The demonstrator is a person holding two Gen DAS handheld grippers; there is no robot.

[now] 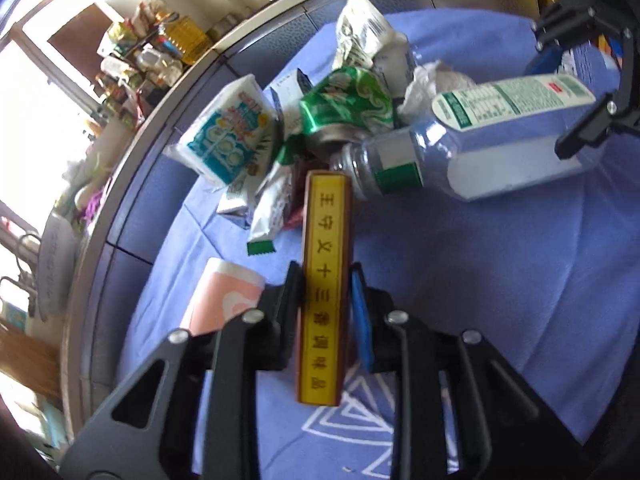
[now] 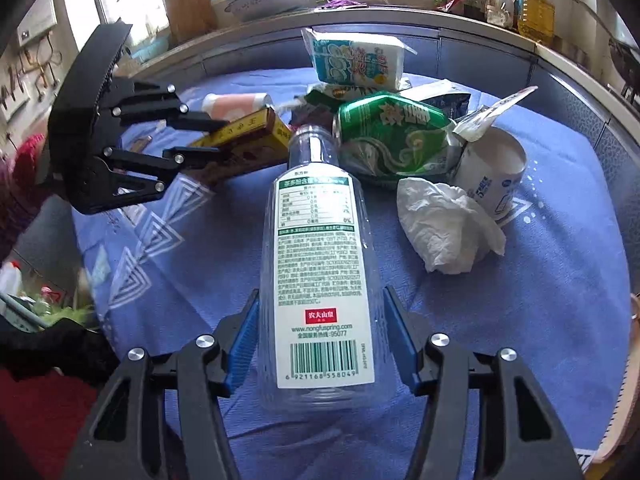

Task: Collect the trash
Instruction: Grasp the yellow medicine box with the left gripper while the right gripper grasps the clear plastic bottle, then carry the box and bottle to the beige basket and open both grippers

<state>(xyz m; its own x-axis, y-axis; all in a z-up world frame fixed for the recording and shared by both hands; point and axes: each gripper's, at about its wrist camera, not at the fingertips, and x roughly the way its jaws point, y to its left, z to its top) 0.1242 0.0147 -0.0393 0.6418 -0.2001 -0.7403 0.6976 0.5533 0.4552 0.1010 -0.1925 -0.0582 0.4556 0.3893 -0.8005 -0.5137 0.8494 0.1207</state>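
My left gripper (image 1: 326,280) is shut on a long yellow and brown box (image 1: 325,276); it also shows in the right wrist view (image 2: 216,140) with the box (image 2: 244,136). My right gripper (image 2: 318,312) is shut on a clear plastic bottle (image 2: 316,264) with a white and green label, lying on its side; the bottle (image 1: 480,136) and gripper (image 1: 580,92) also show in the left wrist view. A trash pile lies ahead: a crushed green can (image 2: 392,136), a crumpled tissue (image 2: 444,228), a white paper cup (image 2: 492,172) and a tissue pack (image 2: 356,64).
A blue patterned cloth (image 2: 520,300) covers the surface. A pink and white cup (image 1: 224,296) lies by my left gripper. Flattened cartons and wrappers (image 1: 272,196) lie in the pile. A kitchen counter (image 2: 400,12) with bottles and a bowl runs behind.
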